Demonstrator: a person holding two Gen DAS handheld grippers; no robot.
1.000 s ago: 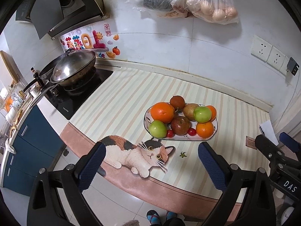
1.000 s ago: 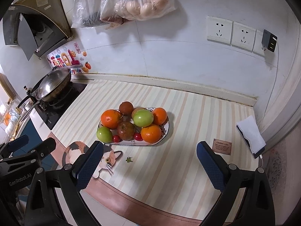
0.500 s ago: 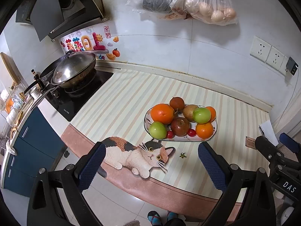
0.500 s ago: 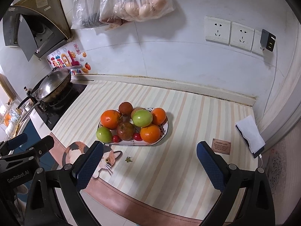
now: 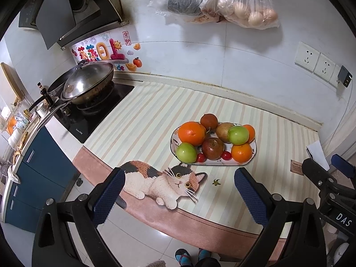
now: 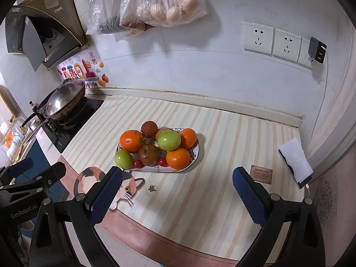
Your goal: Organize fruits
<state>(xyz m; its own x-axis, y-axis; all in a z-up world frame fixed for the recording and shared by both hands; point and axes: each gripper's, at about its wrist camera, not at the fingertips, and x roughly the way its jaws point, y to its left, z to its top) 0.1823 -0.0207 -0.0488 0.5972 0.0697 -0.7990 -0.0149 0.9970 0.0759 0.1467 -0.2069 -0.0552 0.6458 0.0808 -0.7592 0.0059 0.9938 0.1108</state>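
Note:
An oval patterned plate [image 5: 254, 153] [image 6: 195, 158] sits mid-counter, piled with oranges [image 5: 191, 133] [image 6: 178, 158], green apples [image 5: 186, 152] [image 6: 169, 140], a dark red apple [image 5: 212, 148] [image 6: 148, 154], brown fruits [image 5: 209, 121] and small red cherry tomatoes [image 5: 226, 155]. My left gripper [image 5: 180, 198] is open and empty, held above the counter's front edge, short of the plate. My right gripper [image 6: 178, 197] is open and empty, also short of the plate. A small green stem [image 6: 152, 188] lies on the mat before the plate.
A striped mat [image 5: 144, 120] with a cat picture [image 5: 164, 182] covers the counter. A lidded wok [image 5: 86, 86] sits on the stove at left. Bags [image 6: 164, 4] hang on the wall. A phone under a white tissue [image 6: 294, 162] and a small brown card [image 6: 260, 174] lie at right.
Both grippers have drifted slightly; the view of the plate has barely shifted. Both stay open and empty.

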